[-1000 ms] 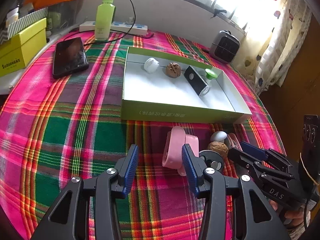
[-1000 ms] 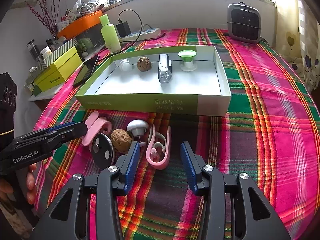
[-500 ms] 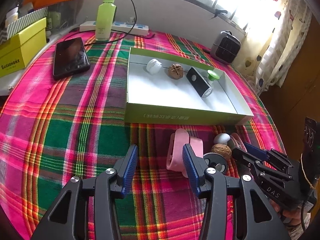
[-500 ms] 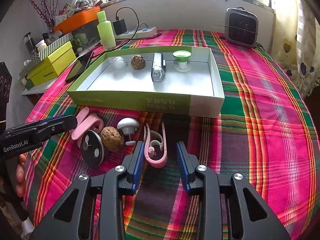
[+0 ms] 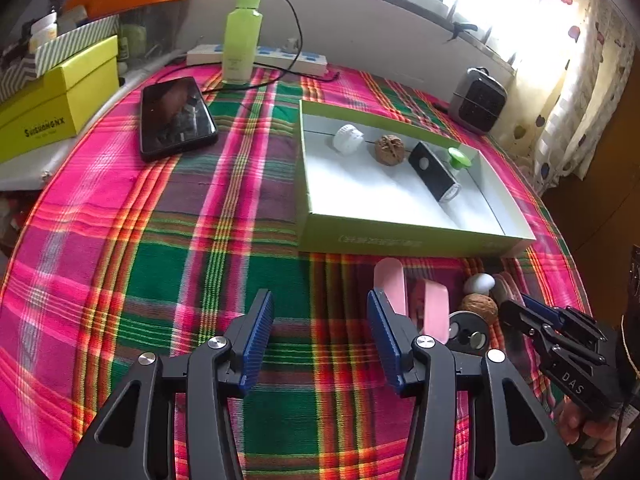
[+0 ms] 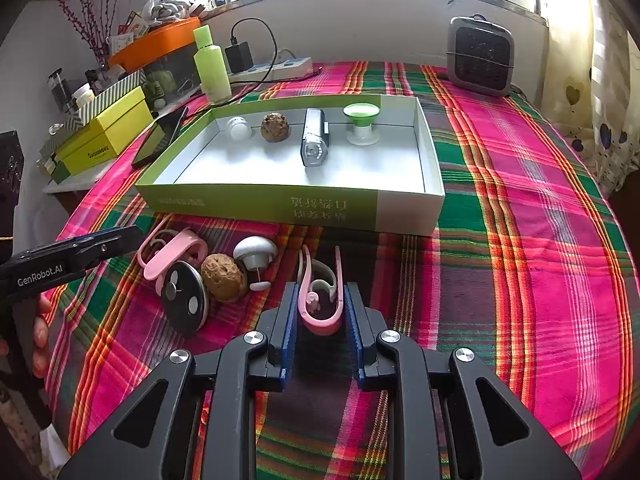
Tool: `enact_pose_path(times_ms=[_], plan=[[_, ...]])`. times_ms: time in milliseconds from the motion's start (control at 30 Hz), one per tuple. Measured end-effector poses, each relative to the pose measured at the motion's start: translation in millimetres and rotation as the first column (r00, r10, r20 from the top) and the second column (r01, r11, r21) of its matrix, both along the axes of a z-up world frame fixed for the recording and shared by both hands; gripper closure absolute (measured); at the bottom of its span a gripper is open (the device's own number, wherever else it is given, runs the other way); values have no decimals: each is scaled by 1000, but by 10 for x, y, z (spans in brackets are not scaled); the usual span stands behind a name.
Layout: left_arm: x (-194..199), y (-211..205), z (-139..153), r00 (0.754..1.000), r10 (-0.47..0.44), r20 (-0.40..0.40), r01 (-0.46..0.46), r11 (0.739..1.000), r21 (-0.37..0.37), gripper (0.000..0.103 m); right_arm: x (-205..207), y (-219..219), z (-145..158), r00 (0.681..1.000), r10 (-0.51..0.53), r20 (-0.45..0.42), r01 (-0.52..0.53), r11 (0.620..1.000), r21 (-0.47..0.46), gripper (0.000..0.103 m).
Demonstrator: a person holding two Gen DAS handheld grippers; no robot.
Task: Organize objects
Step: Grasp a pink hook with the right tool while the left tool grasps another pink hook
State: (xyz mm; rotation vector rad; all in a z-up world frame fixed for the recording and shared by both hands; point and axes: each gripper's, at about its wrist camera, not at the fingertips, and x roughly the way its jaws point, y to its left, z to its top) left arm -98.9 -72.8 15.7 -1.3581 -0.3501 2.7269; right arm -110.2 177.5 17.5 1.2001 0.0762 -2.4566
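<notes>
Left wrist: left gripper (image 5: pixel 320 338) jaws opening, empty, over bare cloth; pink clips (image 5: pixel 434 312) at 2 o'clock, box (image 5: pixel 400 240) edge beyond.
Right wrist: right gripper (image 6: pixel 320 320) now clamped on pink hook (image 6: pixel 320 304), earlier open; box wall at 12.

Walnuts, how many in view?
2. One walnut in the tray, between the white cap and the flashlight; one walnut on the cloth, beside the black disc. No others visible.
</notes>
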Motion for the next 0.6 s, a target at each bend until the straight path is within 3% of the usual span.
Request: enact_pose_path(times_ms=[300, 600], plan=[[94, -64, 14, 999, 22, -24, -22, 1000, 14, 56, 2, 3, 5, 1000, -2, 1, 2, 1000, -3, 80], [114, 149, 74, 997, -62, -49, 63, 998, 17, 56, -5, 11, 6, 1000, -10, -2, 10, 1000, 1, 80]])
